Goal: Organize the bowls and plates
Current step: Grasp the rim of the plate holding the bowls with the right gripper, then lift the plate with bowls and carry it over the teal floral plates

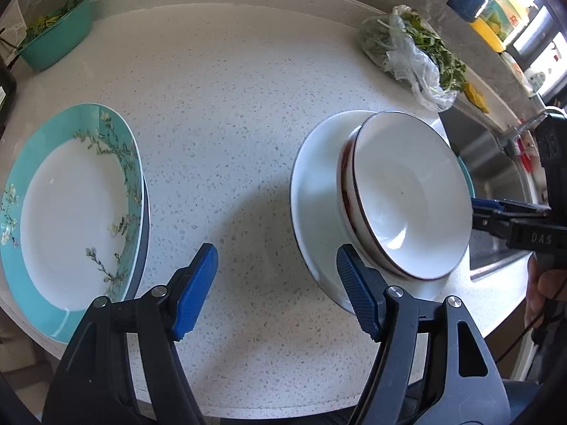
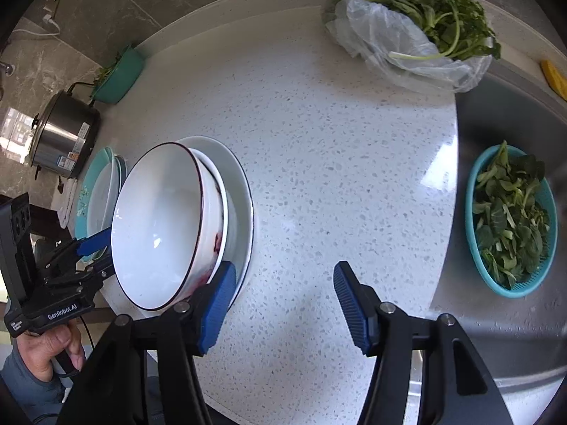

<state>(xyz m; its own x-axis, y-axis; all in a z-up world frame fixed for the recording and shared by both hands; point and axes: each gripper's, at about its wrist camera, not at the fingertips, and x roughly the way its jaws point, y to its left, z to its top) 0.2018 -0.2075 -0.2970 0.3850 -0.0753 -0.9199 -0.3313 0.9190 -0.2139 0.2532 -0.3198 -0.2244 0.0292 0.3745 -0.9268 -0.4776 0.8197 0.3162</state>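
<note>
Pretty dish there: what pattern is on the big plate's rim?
Turquoise with pale blossom branches, clearest in the left wrist view.

Your left gripper [image 1: 276, 285] tilted steeply down, jaws apart, nothing between blue pads. Your right gripper [image 2: 283, 306] same pose, jaws apart, empty. Your hands [image 2: 49, 349] wrapped round handles

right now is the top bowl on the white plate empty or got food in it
Empty. The top bowl shows a bare, glossy white inside in both views; it sits nested in another bowl on the white plate.
</note>
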